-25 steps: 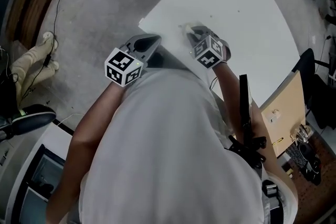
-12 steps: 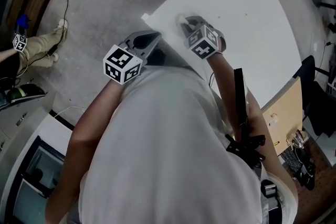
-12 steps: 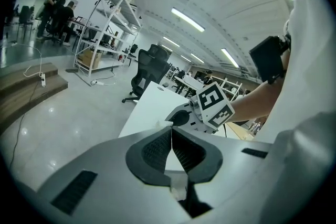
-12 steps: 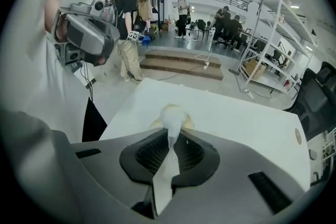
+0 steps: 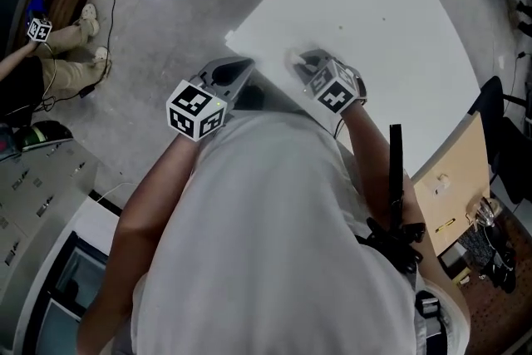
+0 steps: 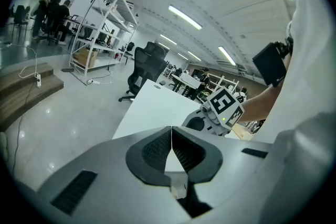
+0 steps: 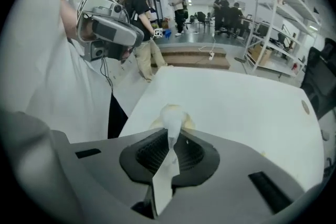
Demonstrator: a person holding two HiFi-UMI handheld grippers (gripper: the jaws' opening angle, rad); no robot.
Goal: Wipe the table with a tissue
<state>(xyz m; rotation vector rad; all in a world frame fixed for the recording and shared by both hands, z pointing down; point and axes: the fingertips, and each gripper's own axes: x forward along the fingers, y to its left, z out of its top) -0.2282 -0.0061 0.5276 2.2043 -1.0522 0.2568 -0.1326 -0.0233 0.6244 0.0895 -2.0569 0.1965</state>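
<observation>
Right tool [image 7: 170, 134] is clamped on the tissue [image 7: 171, 113], with the wad down on the bench [image 5: 391, 21] near its front corner. Left tool [image 6: 171, 136] is closed and empty, beside that corner. Risks: the pinch is thin, so drag may tear the tissue or pull it free; a stroke may overrun the edge.

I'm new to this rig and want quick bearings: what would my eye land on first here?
The crumpled white tissue pinched in the right gripper, held down at the near corner of the big white table. Next, the left gripper, shut and empty, beside that corner, and the black-and-white marker cubes on both.
</observation>
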